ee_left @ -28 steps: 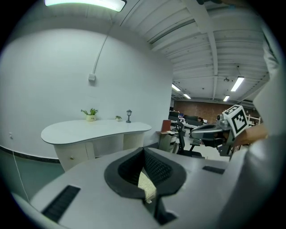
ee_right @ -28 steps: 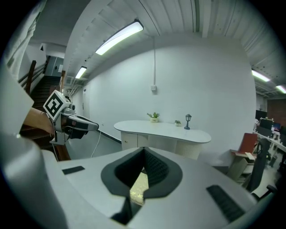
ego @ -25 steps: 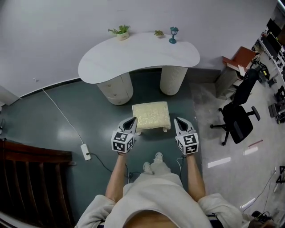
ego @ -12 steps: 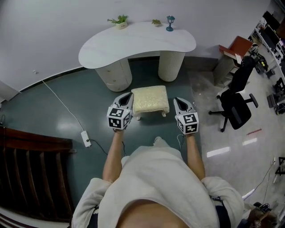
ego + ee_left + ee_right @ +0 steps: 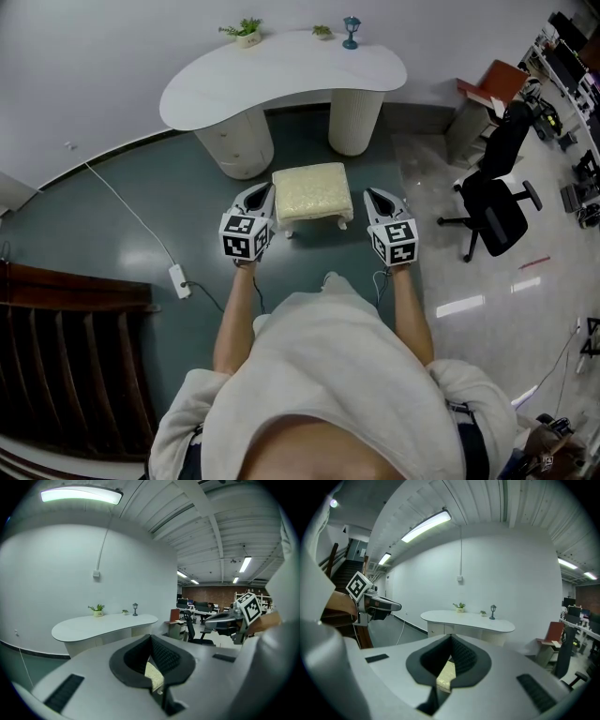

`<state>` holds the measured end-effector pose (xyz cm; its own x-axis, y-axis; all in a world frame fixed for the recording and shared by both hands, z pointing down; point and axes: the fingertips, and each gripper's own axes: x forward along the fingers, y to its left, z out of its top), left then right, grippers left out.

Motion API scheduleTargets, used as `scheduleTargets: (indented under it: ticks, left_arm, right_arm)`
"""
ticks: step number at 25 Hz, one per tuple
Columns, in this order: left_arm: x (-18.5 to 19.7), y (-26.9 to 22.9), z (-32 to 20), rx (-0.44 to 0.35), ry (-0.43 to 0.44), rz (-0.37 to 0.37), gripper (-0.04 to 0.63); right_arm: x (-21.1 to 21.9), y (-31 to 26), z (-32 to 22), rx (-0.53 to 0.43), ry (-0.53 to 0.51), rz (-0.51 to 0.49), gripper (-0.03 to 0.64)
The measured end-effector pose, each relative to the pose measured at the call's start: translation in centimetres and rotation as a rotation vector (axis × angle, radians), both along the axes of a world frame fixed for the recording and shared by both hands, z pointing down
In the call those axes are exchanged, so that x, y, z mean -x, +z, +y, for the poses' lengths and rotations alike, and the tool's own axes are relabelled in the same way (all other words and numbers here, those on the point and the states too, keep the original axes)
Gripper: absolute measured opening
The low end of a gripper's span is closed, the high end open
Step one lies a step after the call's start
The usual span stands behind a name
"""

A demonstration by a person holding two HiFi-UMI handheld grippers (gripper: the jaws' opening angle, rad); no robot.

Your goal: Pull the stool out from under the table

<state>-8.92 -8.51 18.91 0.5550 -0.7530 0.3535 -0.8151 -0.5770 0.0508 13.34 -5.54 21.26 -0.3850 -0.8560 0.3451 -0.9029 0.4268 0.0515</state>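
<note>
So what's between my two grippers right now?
The cream stool, in the head view: left gripper by its left side, right gripper by its right.

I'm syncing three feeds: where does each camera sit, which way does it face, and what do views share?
Head view: on the person's head, looking steeply down at the stool, curved table, left gripper, right gripper, arms and torso.
Left gripper view: rides the left gripper, faces along its shut jaws toward the table; right gripper shows at right.
Right gripper view: rides the right gripper, faces along its shut jaws toward the table; left gripper shows at left.
Shared: all show the table.
</note>
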Motion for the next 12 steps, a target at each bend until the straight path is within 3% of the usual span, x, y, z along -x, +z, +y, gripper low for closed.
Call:
scheduleTargets:
  ticks: [12]
  left_arm:
    - [-0.1,1.7,0.7,0.027,0.008,-0.004,0.011]
  right_arm:
    - [0.5,0.4,0.3,0.003,-0.016,0.016,-0.005]
